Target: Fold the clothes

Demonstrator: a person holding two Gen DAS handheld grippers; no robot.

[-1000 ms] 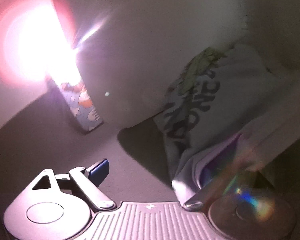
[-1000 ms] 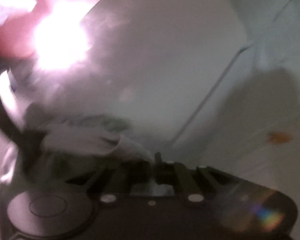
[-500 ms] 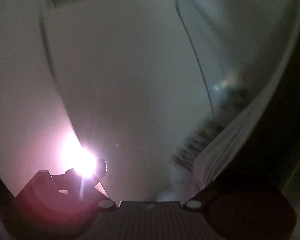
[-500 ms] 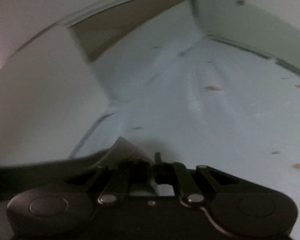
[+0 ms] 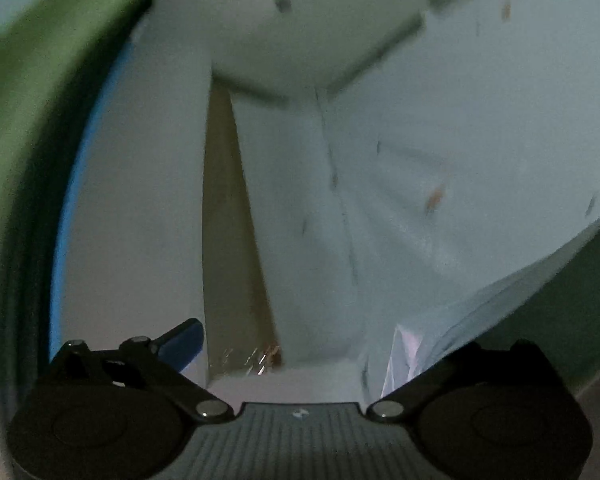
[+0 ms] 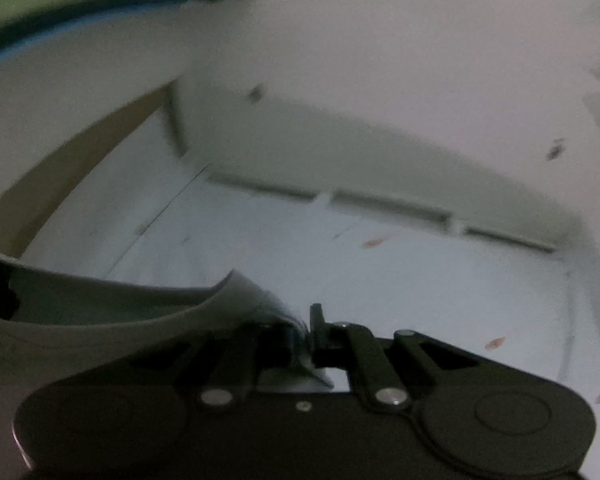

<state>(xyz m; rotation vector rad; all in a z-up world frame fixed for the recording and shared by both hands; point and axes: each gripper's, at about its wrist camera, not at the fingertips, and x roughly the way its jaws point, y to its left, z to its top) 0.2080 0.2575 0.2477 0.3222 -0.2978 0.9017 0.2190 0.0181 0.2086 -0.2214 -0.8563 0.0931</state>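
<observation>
Both cameras tilt up at a pale wall [image 6: 380, 60] and ceiling. A light garment [image 6: 112, 312] hangs stretched at the left, probably lifted to shake it flat. The right gripper [image 6: 304, 328] pinches its edge; the left gripper [image 5: 296, 344] is opening wide, cloth [image 5: 480, 300] beside its right finger, apparently unpinched.

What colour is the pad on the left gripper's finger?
Blue. The pad shows best in the left wrist view, at the lower left.
</observation>
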